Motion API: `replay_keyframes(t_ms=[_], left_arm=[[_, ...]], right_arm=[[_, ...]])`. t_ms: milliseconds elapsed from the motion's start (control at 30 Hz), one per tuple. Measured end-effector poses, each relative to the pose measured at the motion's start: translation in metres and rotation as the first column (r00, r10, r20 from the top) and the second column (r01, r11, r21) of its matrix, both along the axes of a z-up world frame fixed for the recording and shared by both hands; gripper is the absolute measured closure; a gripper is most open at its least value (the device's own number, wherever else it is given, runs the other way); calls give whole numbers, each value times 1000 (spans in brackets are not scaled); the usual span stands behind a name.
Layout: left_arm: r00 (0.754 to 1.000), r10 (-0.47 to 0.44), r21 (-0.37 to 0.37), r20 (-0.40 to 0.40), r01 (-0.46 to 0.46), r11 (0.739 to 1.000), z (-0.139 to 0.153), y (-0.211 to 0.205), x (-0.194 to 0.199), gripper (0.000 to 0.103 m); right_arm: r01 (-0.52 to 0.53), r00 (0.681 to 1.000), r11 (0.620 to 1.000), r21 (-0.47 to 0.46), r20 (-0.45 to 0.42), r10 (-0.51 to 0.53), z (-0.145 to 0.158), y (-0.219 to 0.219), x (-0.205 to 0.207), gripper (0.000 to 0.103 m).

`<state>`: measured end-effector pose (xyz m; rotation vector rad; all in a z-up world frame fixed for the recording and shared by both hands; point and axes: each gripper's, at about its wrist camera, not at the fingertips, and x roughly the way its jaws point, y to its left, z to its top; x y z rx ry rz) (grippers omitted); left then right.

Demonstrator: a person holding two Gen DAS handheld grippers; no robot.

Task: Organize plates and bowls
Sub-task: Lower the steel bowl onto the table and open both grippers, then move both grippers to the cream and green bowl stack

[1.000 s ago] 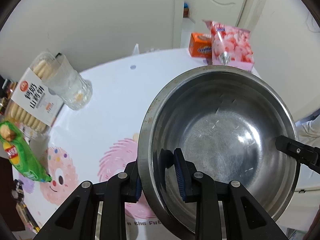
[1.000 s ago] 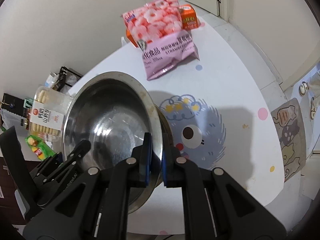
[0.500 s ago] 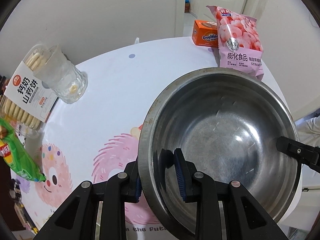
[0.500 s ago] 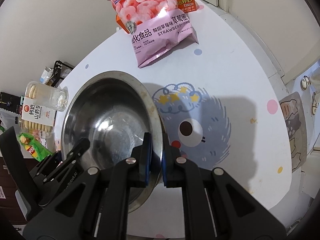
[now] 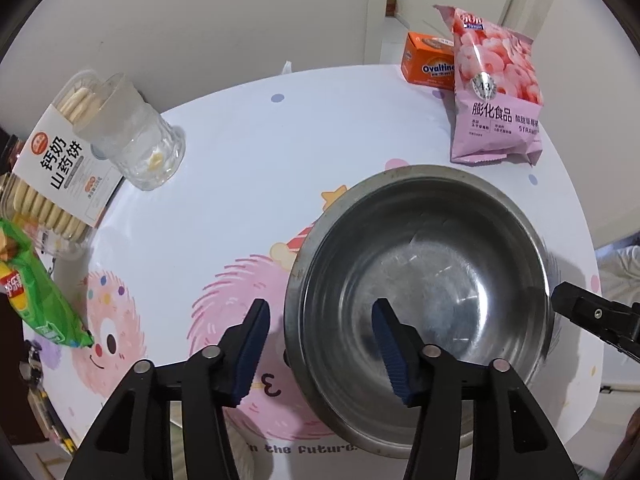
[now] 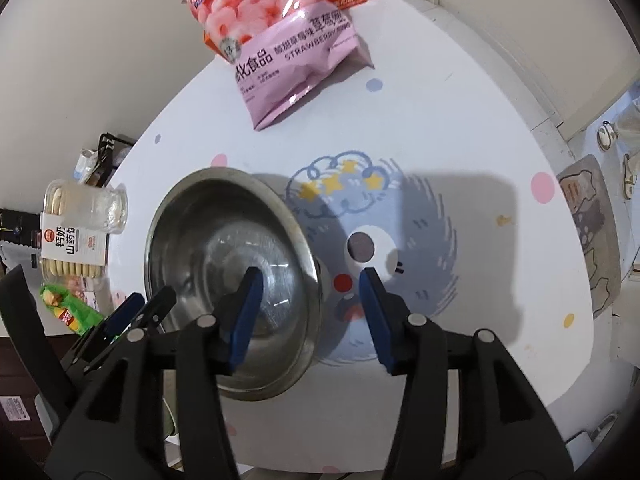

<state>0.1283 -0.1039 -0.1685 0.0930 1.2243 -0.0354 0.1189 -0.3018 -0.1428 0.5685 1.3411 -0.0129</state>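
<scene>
Left wrist view: steel bowl (image 5: 424,304) sits on the table (image 5: 260,152) around 4 o'clock, left gripper (image 5: 320,344) spread wide across its rim, holding nothing. Looks light, stiff, slick; pinch the thin rim.

Right wrist view: right gripper (image 6: 308,312) also released, bowl at 8 o'clock, round and shiny.

A large round steel bowl (image 5: 424,304) sits upright on a white table (image 5: 248,152) printed with cartoon monsters. Its rim is thin and flared, its inside dull grey, scuffed and empty, with soft reflections across the flat bottom. It rests partly over a pink fuzzy monster drawing and beside a blue one (image 6: 384,240).
</scene>
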Motion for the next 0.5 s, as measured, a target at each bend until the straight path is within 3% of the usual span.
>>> replay_keyframes(t_ms=[167, 500], left_arm=[[1000, -9, -16, 24, 10, 1000, 9, -1, -3, 42], [998, -4, -62, 64, 7, 998, 42, 13, -13, 41]], right_arm=[[-6, 1000, 999, -42, 18, 7, 7, 1, 0, 50], [-5, 997, 1000, -14, 74, 6, 32, 9, -2, 49]])
